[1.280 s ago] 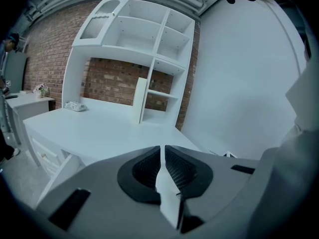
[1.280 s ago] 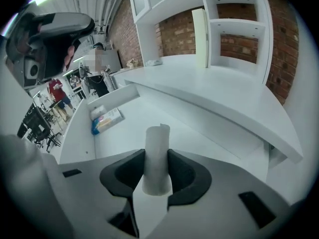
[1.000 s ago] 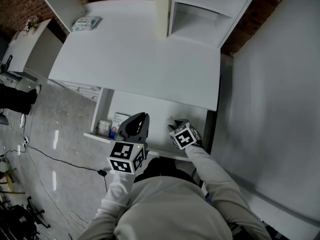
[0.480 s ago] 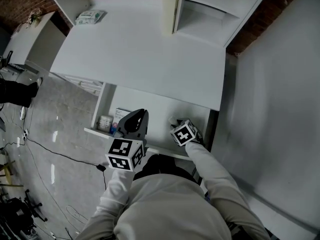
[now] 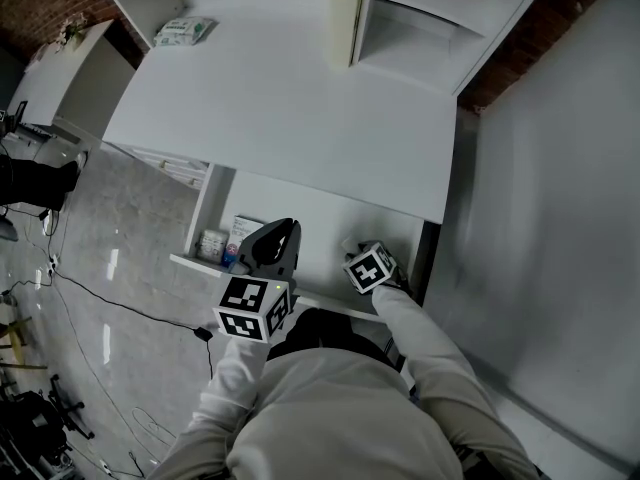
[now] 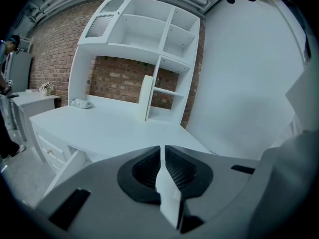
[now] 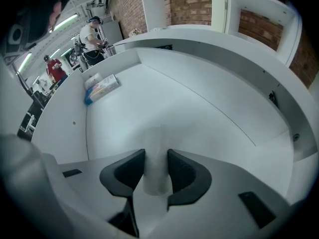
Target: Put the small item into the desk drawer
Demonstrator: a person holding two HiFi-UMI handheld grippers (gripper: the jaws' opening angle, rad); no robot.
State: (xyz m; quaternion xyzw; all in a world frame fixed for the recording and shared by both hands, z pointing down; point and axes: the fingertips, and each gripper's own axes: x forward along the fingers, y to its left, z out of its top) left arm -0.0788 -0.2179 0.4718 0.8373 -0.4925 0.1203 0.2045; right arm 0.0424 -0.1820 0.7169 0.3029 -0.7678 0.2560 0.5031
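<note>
The white desk drawer (image 5: 322,226) stands pulled out under the desktop (image 5: 280,108). My right gripper (image 7: 156,157) is inside it, low over the drawer floor (image 7: 189,108), shut on the small item (image 7: 158,138), a pale translucent cylinder standing between the pads. In the head view the right gripper (image 5: 356,251) is at the drawer's right half. My left gripper (image 5: 272,251) hovers over the drawer's front edge, left of the right one. In its own view the left gripper (image 6: 162,156) points across the desktop, jaws shut with nothing between them.
A small round jar (image 5: 211,245) and a flat box with blue print (image 5: 241,232) lie in the drawer's left end; the box (image 7: 102,89) also shows in the right gripper view. A wipes pack (image 5: 182,32) lies on the desktop's far left. A white shelf unit (image 5: 420,18) stands at the back.
Both grippers stay almost where they were. Only the head view has shifted slightly.
</note>
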